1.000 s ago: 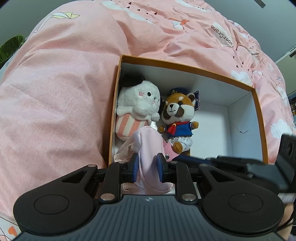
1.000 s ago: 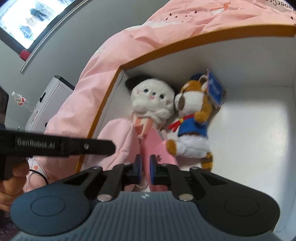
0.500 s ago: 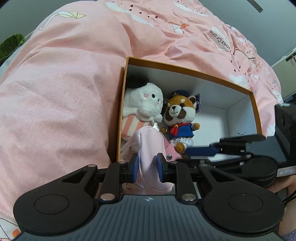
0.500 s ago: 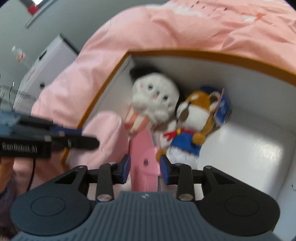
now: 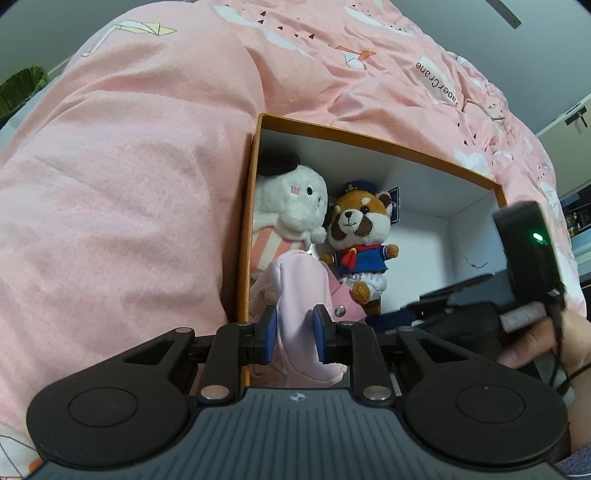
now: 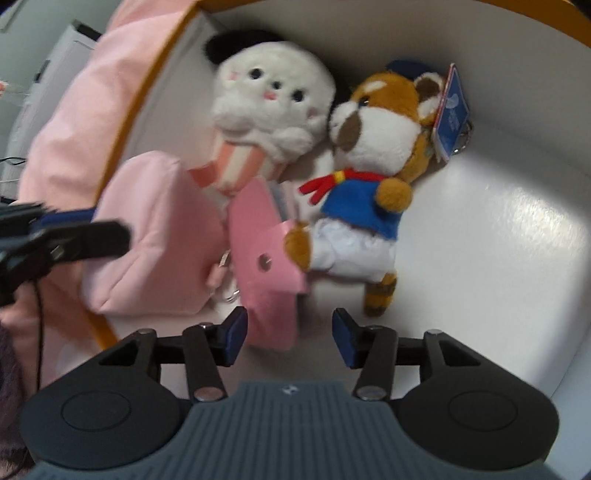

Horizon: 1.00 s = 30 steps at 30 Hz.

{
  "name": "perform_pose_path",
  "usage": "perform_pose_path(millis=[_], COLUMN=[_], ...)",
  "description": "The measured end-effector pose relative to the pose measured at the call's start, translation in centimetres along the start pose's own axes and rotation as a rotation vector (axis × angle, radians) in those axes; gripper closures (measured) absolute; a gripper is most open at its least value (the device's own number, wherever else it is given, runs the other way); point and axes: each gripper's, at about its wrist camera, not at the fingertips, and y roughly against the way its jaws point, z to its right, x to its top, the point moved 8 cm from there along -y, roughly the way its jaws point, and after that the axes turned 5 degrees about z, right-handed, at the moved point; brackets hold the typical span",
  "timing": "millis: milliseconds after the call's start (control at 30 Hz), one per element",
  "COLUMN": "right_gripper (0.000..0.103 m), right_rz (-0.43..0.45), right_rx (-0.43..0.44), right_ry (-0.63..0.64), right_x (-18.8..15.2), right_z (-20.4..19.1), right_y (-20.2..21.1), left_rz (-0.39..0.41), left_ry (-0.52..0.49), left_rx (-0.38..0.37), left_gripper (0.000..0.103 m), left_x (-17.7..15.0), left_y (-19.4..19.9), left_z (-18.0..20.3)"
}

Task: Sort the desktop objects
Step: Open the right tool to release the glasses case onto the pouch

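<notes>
1. Left gripper (image 5: 294, 329): jaws clamped on the pale pink fabric pouch (image 5: 301, 295), held over the near-left corner of the box (image 5: 376, 138).
2. Right gripper (image 6: 289, 332): jaws wide apart, gripping nothing; the pink wallet (image 6: 264, 254) lies just ahead of its left finger.
3. White plush (image 6: 269, 110) and red panda plush (image 6: 373, 158) lie side by side, touching, along the box's left wall.
4. Pink quilt (image 5: 129, 184) surrounds the box.

A pink printed quilt (image 5: 155, 177) fills the scene under a grey wall (image 5: 48, 33), a green plant (image 5: 20, 86) at left.
</notes>
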Motion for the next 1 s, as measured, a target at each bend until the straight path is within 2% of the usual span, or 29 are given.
perform_pose_path(millis=[67, 133, 200, 367, 633, 867, 933, 1000], right_gripper=[0.046, 0.051, 0.065, 0.083, 0.087, 0.087, 0.087, 0.086], right_rz=[-0.019, -0.043, -0.043, 0.027, 0.176, 0.088, 0.047, 0.025], right_rx=[-0.008, 0.051, 0.064, 0.102, 0.115, 0.008, -0.005, 0.020], right_ry=[-0.018, -0.031, -0.026, 0.009, 0.056, 0.072, 0.047, 0.015], right_x=[0.2, -0.1, -0.5, -0.7, 0.9, 2.3, 2.3, 2.4], right_z=[0.3, 0.1, 0.1, -0.4, -2.1, -2.7, -2.7, -2.9], right_y=[-0.6, -0.9, -0.8, 1.9, 8.5, 9.1, 7.7, 6.6], left_rz=[0.000, 0.002, 0.005, 0.013, 0.018, 0.034, 0.036, 0.036], left_ry=[-0.005, -0.015, -0.032, -0.085, -0.115, -0.128, -0.126, -0.120], left_rx=[0.008, 0.015, 0.026, 0.038, 0.037, 0.034, 0.029, 0.020], left_gripper=[0.080, 0.080, 0.081, 0.082, 0.082, 0.083, 0.083, 0.083], left_x=[-0.1, -0.1, -0.1, -0.4, -0.9, -1.2, -1.2, -1.2], left_y=[0.2, 0.4, 0.7, 1.2, 1.5, 1.7, 1.8, 1.9], left_z=[-0.1, -0.3, -0.5, -0.3, -0.2, -0.1, -0.2, -0.4])
